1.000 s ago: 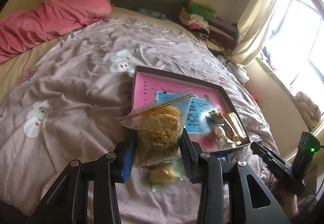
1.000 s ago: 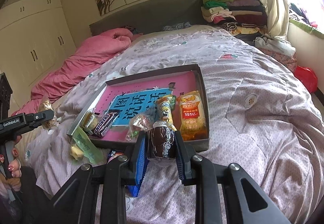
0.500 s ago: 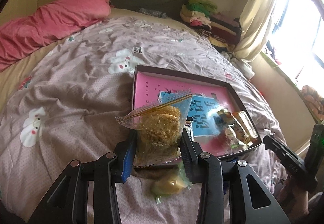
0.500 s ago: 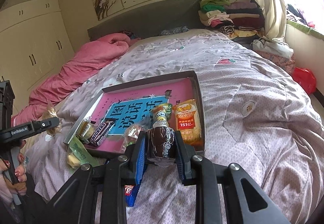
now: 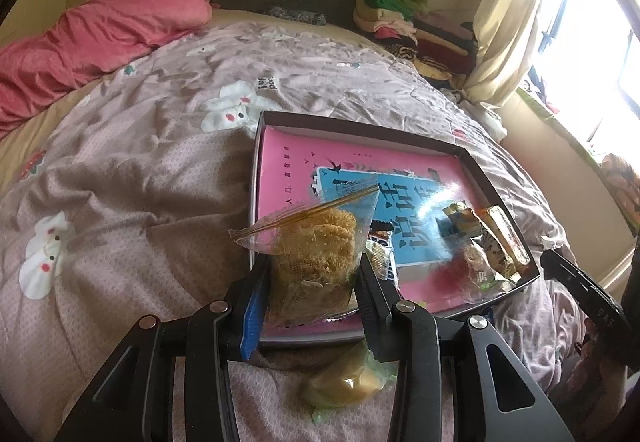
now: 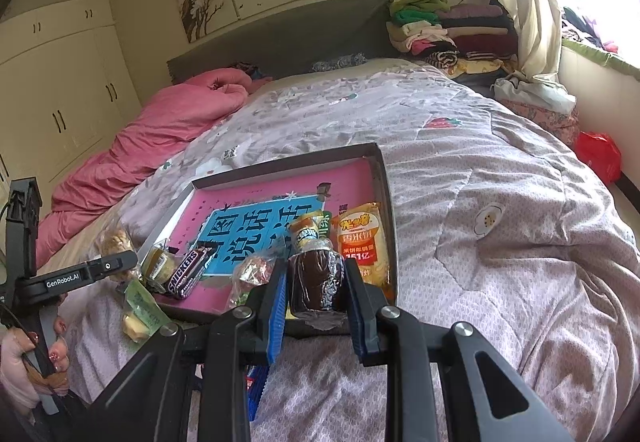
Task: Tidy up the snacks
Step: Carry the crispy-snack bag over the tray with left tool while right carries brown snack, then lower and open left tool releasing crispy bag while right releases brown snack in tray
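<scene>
Left wrist: hand-held gripper (image 5: 314, 280) (pinching the cracker bag (image 5: 316, 242)) has neared the tray (image 5: 496, 178).

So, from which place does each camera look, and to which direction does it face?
Left wrist view: sits on the left gripper, faces down the bed toward the window side; jaws shut on a clear-bagged rice cake above the tray's near corner.
Right wrist view: sits on the right gripper, faces the headboard and wardrobe; jaws shut on a dark wrapped snack; a hand holding the left gripper shows.
Shared: the tray, Snickers bar, each other's gripper.
</scene>
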Motion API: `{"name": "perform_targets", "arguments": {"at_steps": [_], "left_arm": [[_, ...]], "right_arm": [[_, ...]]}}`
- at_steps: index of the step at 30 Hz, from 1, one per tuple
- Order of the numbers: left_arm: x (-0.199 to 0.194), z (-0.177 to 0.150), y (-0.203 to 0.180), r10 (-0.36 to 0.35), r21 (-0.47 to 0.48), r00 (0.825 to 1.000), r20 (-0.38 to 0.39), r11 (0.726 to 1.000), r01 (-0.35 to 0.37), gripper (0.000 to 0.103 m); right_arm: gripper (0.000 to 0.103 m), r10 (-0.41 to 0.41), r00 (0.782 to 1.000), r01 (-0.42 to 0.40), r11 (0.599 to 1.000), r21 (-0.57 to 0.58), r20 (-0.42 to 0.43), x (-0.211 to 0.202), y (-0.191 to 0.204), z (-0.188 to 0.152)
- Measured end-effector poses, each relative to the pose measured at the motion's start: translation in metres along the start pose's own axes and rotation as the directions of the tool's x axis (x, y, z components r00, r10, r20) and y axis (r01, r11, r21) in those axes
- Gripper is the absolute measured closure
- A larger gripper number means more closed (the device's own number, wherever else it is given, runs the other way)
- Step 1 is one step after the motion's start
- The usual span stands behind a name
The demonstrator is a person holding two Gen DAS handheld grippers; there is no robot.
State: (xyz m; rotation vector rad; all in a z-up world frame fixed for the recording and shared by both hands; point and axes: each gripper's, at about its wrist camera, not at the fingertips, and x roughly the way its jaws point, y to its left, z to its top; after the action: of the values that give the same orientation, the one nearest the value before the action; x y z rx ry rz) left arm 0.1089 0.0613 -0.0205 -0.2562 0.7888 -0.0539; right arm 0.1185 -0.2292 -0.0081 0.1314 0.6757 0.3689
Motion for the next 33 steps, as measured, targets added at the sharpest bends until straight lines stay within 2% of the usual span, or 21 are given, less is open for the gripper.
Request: {"name": "perform_targets", "arguments": {"at_steps": [13, 20, 33], "left_arm": [[0.013, -0.003, -0.004, -0.027, 0.006, 0.999, -0.018, 1.0, 0.027, 0.061], [0.017, -0.002, -0.007, -0.036, 0.014, 0.999, -0.017, 0.999, 0.036, 0.061], [0.023, 0.0, -0.014, -0.036, 0.032, 0.999, -0.018, 0.999, 0.037, 0.061]], "right_arm": [[0.076, -0.006, 1.0, 0.006, 1.0, -0.013, 0.01, 0.013, 0.0, 0.006], [0.076, 0.008, 1.0, -0.008, 1.0, -0.003, -0.002, 0.02, 0.0, 0.008], [0.076, 0.046, 0.998, -0.048, 0.997, -0.06, -0.033, 0.038, 0.02, 0.006]]}}
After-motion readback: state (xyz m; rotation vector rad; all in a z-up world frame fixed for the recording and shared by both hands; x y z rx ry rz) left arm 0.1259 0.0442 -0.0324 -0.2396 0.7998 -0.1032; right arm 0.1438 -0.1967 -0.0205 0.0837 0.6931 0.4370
